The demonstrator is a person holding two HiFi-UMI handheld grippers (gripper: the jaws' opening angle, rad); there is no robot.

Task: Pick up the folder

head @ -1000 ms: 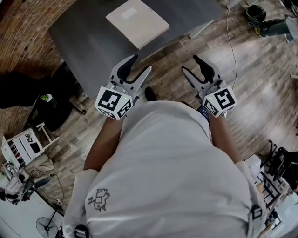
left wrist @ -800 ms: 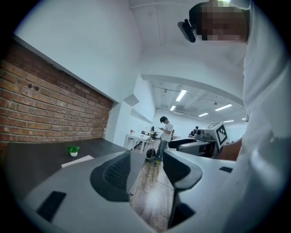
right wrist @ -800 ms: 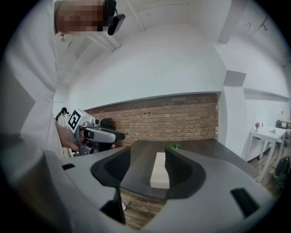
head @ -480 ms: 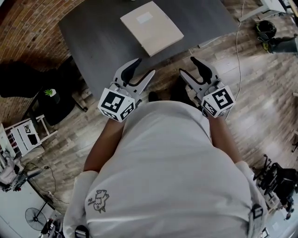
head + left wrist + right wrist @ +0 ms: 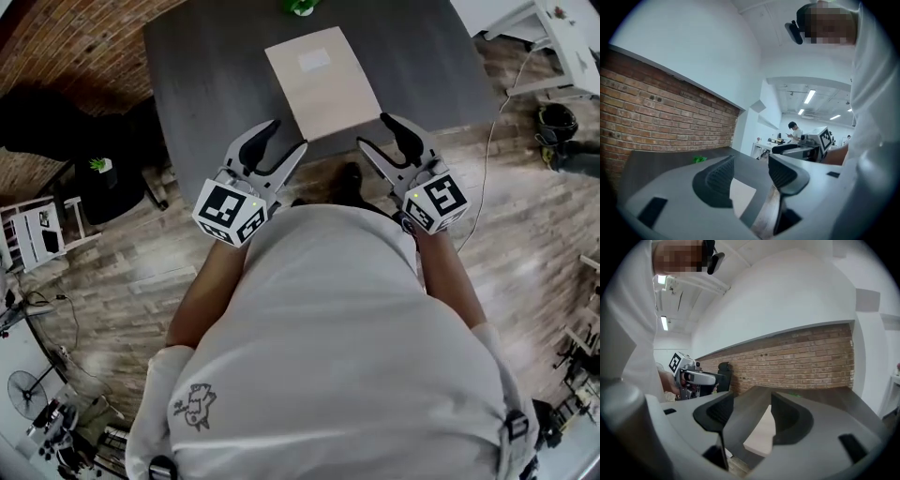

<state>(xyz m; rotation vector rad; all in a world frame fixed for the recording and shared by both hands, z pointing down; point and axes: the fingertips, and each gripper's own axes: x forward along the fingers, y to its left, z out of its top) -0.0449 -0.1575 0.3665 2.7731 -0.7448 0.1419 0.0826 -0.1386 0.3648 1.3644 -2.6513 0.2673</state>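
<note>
Slipping is the risk: left gripper spread, right gripper opening, both empty near the folder, could push its flat edge away.

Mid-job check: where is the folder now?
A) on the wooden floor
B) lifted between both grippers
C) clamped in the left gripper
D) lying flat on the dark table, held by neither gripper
D: the folder lies flat on the table; the left gripper is open and the right gripper has its jaws opening, neither pressing on it.

Dark table, brick wall, wooden floor, white rack
</note>
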